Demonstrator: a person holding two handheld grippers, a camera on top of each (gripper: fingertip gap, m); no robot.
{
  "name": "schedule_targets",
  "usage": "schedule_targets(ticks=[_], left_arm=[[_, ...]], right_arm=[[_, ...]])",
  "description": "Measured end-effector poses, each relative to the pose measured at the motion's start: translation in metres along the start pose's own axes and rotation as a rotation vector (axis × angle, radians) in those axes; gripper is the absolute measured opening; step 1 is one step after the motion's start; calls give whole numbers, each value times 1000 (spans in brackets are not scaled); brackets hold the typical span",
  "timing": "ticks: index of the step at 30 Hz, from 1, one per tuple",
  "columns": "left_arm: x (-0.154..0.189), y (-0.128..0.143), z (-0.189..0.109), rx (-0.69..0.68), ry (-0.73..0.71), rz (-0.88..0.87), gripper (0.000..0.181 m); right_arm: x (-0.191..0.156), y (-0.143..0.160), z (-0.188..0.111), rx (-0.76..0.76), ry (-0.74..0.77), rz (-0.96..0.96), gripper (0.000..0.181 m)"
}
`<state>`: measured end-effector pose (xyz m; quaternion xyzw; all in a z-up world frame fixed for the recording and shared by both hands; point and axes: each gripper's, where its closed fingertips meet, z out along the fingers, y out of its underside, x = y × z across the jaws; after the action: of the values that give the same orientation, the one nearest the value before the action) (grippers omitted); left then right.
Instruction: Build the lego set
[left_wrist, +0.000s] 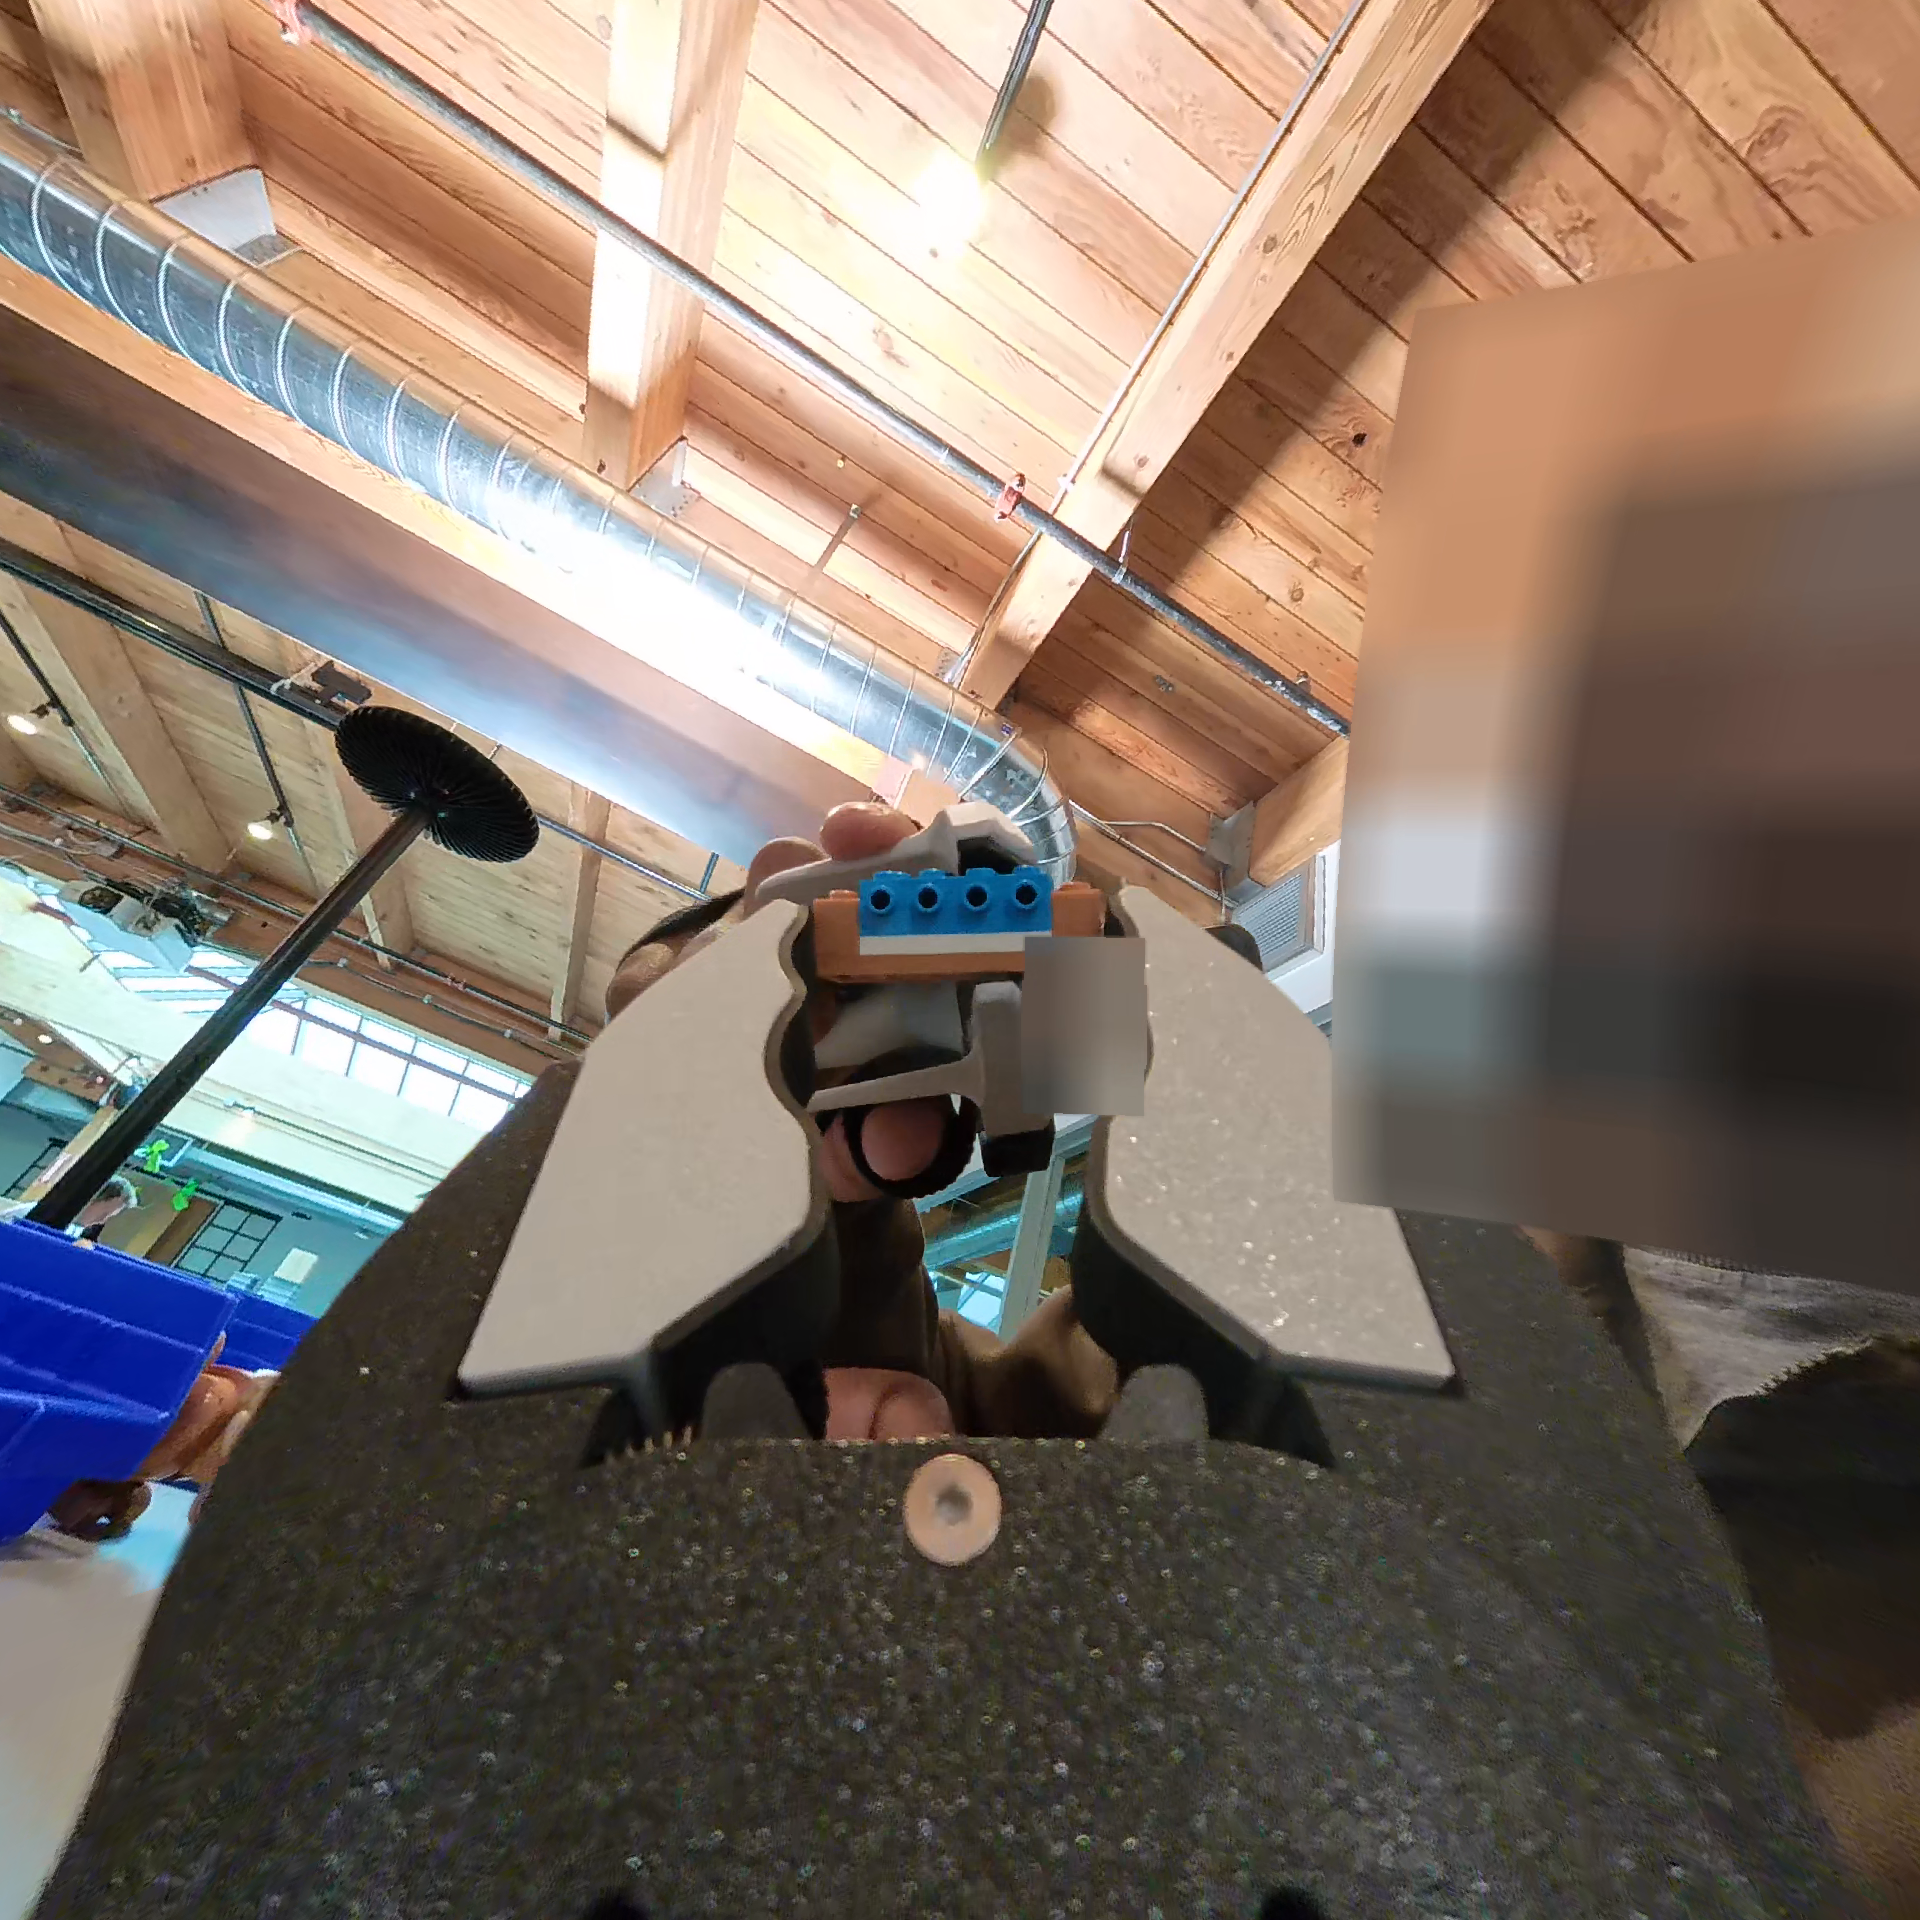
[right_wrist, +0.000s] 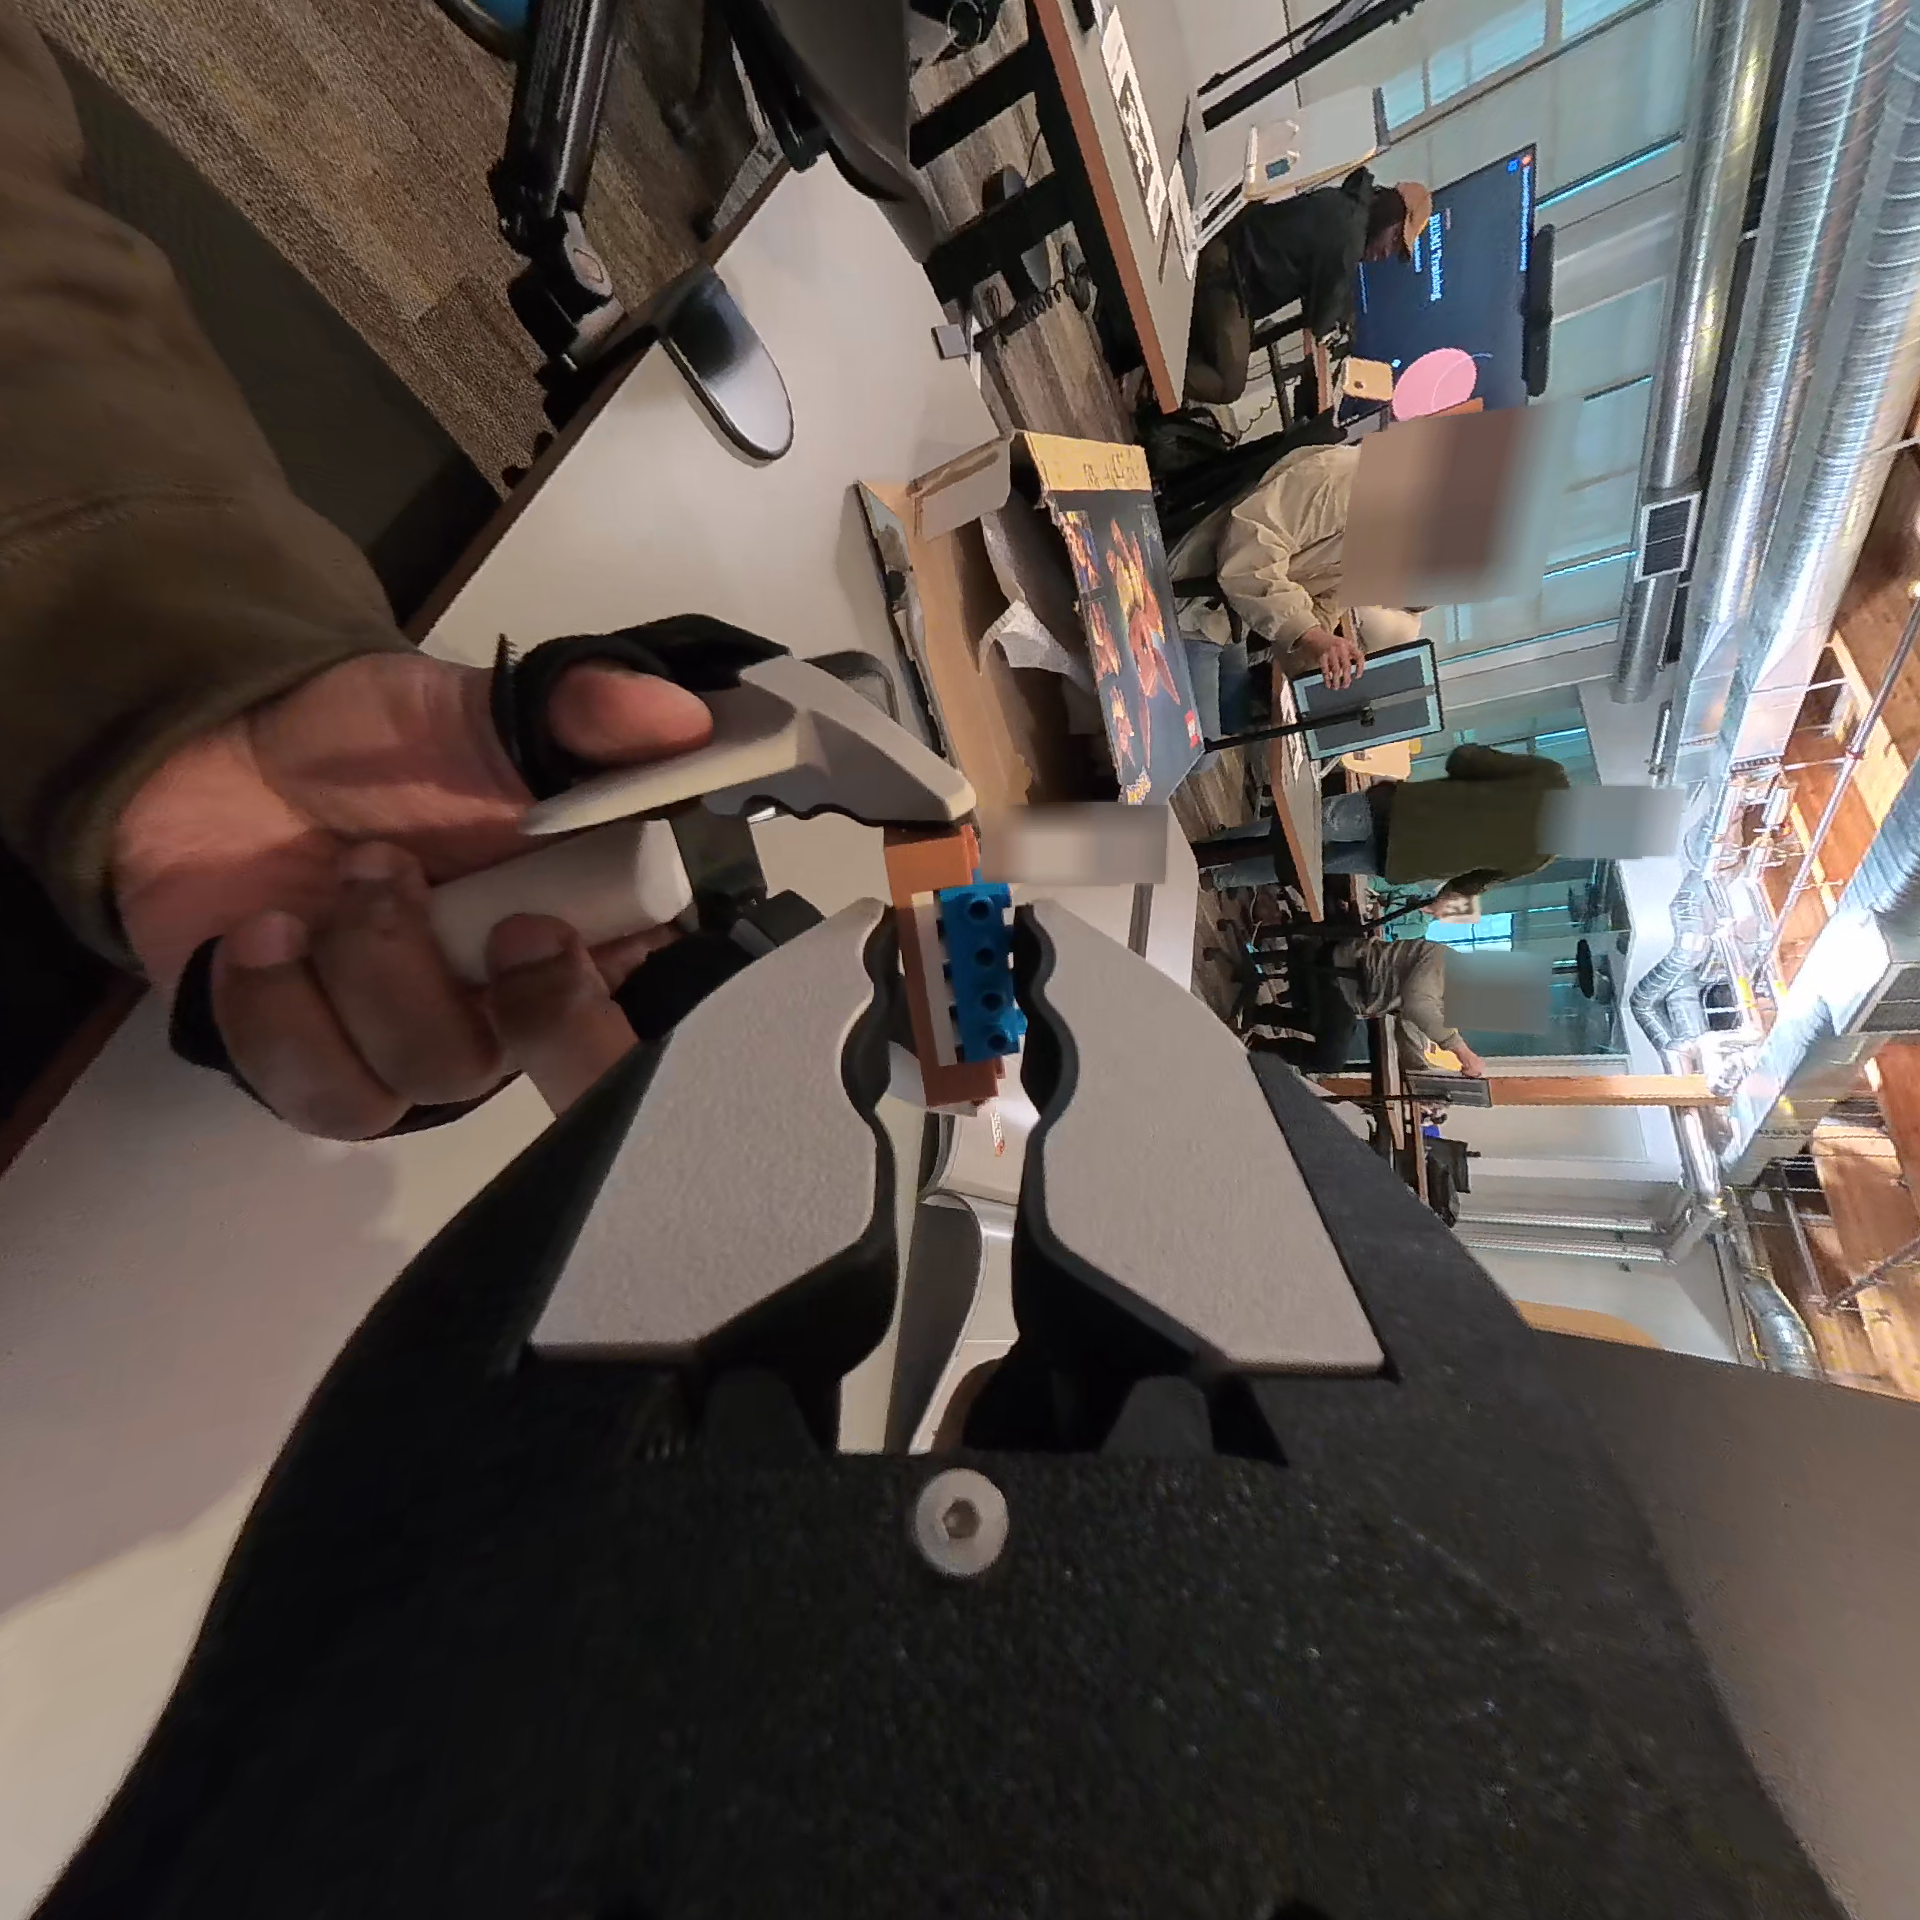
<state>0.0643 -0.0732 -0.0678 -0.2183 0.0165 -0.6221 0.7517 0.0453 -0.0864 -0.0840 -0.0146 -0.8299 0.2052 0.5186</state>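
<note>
Gripped from both sides, the small brown-and-white lego assembly topped by a blue studded brick (right_wrist: 961, 992) is hanging above the white table (right_wrist: 156, 1247); I'm clamping my right gripper (right_wrist: 951, 935) and left gripper (left_wrist: 951, 940) narrowly on it.

Left gripper (left_wrist: 954, 935): raised, camera tilted toward the ceiling, fingers closed on the ends of a small brick assembly. Right gripper (right_wrist: 954, 987): rolled sideways, fingers clamped across the same assembly. Person's left hand (right_wrist: 343, 883), at 9 o'clock in the right wrist view, grips the left tool's handle.
</note>
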Motion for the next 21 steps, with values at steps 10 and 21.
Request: schedule_targets(ticks=[10,21], left_arm=[[1,-1,-1,16,14,-28,53],[-1,-7,-3,49,18,-56,53]], right_arm=[[0,0,2,1,27,14,19],[-2,2,8,5,131,29,35]])
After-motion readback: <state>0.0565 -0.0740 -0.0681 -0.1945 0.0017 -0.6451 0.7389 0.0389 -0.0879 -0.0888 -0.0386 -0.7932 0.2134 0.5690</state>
